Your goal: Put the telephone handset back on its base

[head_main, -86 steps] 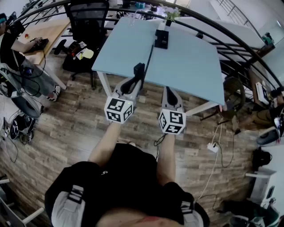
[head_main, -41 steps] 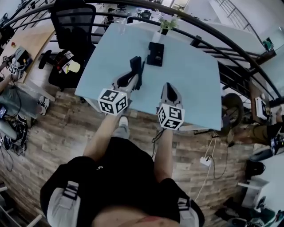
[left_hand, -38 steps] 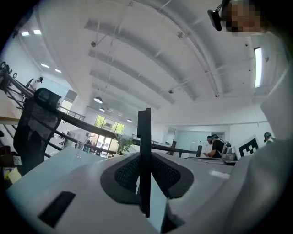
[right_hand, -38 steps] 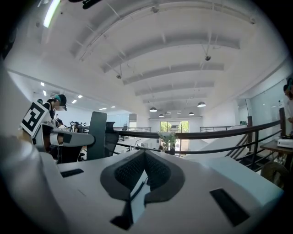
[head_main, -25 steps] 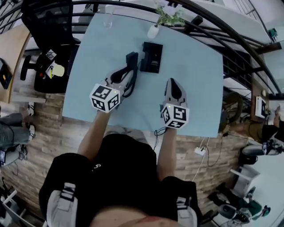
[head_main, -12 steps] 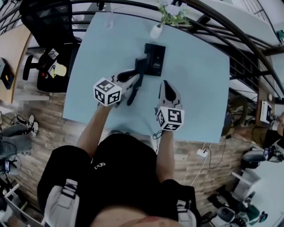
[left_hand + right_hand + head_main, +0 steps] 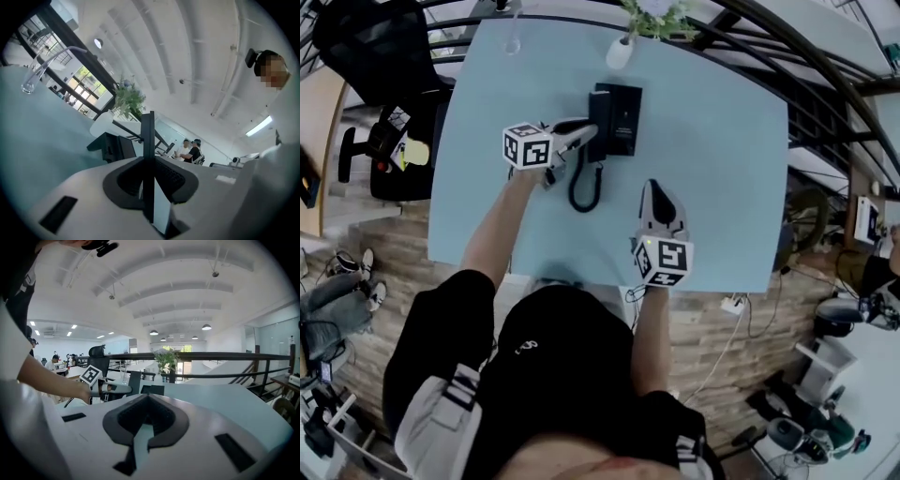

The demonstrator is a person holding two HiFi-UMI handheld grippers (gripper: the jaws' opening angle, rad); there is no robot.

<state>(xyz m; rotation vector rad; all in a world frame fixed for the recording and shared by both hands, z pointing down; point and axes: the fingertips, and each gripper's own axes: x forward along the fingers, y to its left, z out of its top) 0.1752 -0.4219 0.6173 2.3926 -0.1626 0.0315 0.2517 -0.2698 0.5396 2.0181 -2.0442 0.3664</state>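
The flat black handset (image 7: 600, 108) is pinched edge-on between the fingers of my left gripper (image 7: 589, 132), its long axis crossing them and pointing to the table's far edge, alongside the boxy black base (image 7: 624, 117) just beyond the fingertips. Its coiled cord (image 7: 584, 187) loops nearby on the smooth pale-blue tabletop (image 7: 722, 169); my right gripper (image 7: 655, 193) is empty, fingers barely apart
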